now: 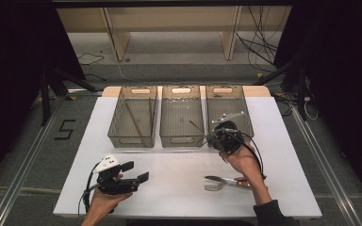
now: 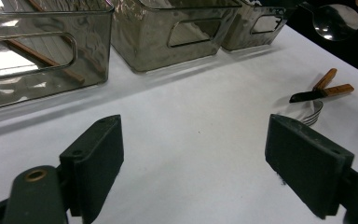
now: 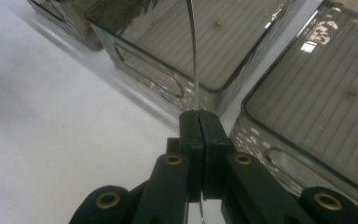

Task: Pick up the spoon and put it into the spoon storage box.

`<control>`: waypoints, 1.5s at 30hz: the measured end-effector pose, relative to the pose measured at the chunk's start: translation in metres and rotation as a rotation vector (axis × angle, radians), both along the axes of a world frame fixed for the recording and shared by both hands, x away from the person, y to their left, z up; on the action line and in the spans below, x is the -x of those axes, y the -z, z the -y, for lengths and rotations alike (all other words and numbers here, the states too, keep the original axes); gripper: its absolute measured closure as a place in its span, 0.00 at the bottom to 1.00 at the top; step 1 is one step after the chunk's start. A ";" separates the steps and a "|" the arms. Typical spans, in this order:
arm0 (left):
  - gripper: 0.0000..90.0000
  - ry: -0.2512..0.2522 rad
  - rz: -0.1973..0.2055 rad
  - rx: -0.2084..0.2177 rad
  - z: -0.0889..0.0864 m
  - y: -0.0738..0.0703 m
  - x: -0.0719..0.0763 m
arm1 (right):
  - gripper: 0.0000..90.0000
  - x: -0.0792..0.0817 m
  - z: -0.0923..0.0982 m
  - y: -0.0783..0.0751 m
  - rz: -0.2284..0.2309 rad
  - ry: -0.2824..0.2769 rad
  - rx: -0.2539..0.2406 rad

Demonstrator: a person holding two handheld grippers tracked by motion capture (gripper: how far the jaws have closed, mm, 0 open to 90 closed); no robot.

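Nearest to us in the high view, our left hand-held gripper [image 1: 139, 171] hovers low over the white surface [image 1: 179, 165], its two black jaws spread wide with nothing between them; in the left gripper view the bare white surface lies between its pads [image 2: 98, 154]. Our right hand-held gripper [image 1: 210, 137] sits just in front of the gap between the middle and right bins, jaws clenched together on the thin handle of a shiny metal spoon [image 3: 194, 56]. In the right gripper view that handle rises straight out of the closed jaws and crosses above the near corner of the middle smoky transparent plastic bin [image 1: 181, 115]. In the left gripper view the spoon's bowl [image 2: 334, 21] hangs in the air beyond the right bin.

Taking the middle bin as our landmark: to its left stands a like bin [image 1: 133, 115] holding brown wooden chopsticks [image 1: 134, 120]; to its right stands a third like bin [image 1: 228, 110] with a pale utensil [image 1: 226, 116] inside. Nearer to us than the middle bin and off to its right, beside our right forearm, lie a dark-bladed knife with a wooden handle [image 1: 221, 180] and a metal fork [image 2: 311, 115], touching or overlapping each other on the surface.
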State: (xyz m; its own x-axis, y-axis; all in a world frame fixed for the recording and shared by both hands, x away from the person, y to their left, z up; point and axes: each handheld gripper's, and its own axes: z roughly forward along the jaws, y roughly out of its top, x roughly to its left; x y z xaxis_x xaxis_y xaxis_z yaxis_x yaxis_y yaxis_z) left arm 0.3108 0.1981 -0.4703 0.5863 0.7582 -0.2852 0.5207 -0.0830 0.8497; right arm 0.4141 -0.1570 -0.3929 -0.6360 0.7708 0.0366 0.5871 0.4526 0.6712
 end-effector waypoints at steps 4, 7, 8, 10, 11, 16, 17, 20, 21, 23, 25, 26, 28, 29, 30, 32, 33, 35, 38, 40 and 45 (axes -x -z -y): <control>0.21 -0.002 0.001 -0.001 0.001 0.003 0.000 | 1.00 -0.008 -0.006 -0.005 0.006 0.003 -0.009; 0.21 -0.002 0.004 -0.002 0.001 0.004 0.001 | 1.00 -0.015 -0.012 -0.008 0.019 0.011 -0.010; 0.21 -0.006 0.004 0.003 0.001 0.004 0.001 | 1.00 -0.017 -0.013 -0.010 0.020 0.011 -0.013; 0.21 -0.002 0.006 0.010 0.001 0.004 0.002 | 1.00 -0.021 -0.016 -0.012 0.021 0.015 -0.019; 0.21 0.000 0.008 0.008 0.002 0.004 0.003 | 1.00 -0.024 -0.017 -0.014 0.023 0.016 -0.020; 0.21 0.009 0.011 0.011 0.003 0.005 0.005 | 1.00 -0.035 -0.022 -0.018 0.022 0.021 -0.039; 0.21 0.011 0.010 0.010 0.003 0.005 0.005 | 1.00 -0.037 -0.022 -0.018 0.019 0.023 -0.043; 0.21 0.017 0.006 0.004 0.006 0.006 0.006 | 1.00 -0.044 -0.025 -0.019 0.012 0.033 -0.049; 0.21 0.020 0.007 0.002 0.006 0.007 0.007 | 1.00 -0.046 -0.026 -0.020 0.010 0.037 -0.046; 0.21 0.023 0.008 -0.002 0.007 0.007 0.007 | 1.00 -0.050 -0.028 -0.020 0.012 0.043 -0.043; 0.21 0.024 0.010 0.000 0.006 0.007 0.007 | 1.00 -0.055 -0.030 -0.021 0.009 0.050 -0.045; 0.21 0.022 0.013 0.000 0.006 0.006 0.007 | 1.00 -0.057 -0.031 -0.021 0.008 0.053 -0.046; 0.21 0.020 0.014 0.001 0.006 0.007 0.007 | 1.00 -0.061 -0.034 -0.021 0.004 0.060 -0.044; 0.21 0.021 0.012 0.000 0.006 0.007 0.007 | 1.00 -0.063 -0.036 -0.020 0.003 0.061 -0.045; 0.21 0.022 0.013 -0.003 0.007 0.007 0.007 | 1.00 -0.065 -0.038 -0.020 0.000 0.063 -0.046; 0.21 0.023 0.012 -0.003 0.007 0.007 0.008 | 1.00 -0.069 -0.041 -0.019 -0.002 0.069 -0.045; 0.21 0.023 0.012 -0.004 0.007 0.007 0.008 | 1.00 -0.072 -0.042 -0.018 -0.005 0.069 -0.047; 0.21 0.023 0.012 -0.001 0.007 0.008 0.008 | 1.00 -0.076 -0.045 -0.018 -0.011 0.075 -0.047; 0.21 0.022 0.015 -0.003 0.007 0.007 0.008 | 1.00 -0.082 -0.050 -0.018 -0.012 0.084 -0.054; 0.21 0.022 0.017 -0.004 0.006 0.007 0.007 | 1.00 -0.086 -0.053 -0.018 -0.013 0.091 -0.056; 0.21 0.014 0.022 0.003 0.005 0.006 0.008 | 1.00 -0.093 -0.057 -0.017 -0.013 0.099 -0.056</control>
State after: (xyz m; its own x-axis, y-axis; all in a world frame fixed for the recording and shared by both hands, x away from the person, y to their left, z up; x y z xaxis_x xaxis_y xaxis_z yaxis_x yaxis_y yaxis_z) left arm 0.3029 0.1933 -0.4767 0.6032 0.7488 -0.2746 0.5008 -0.0877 0.8611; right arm 0.5075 -0.1002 -0.3754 -0.5561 0.8263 0.0896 0.6360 0.3537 0.6859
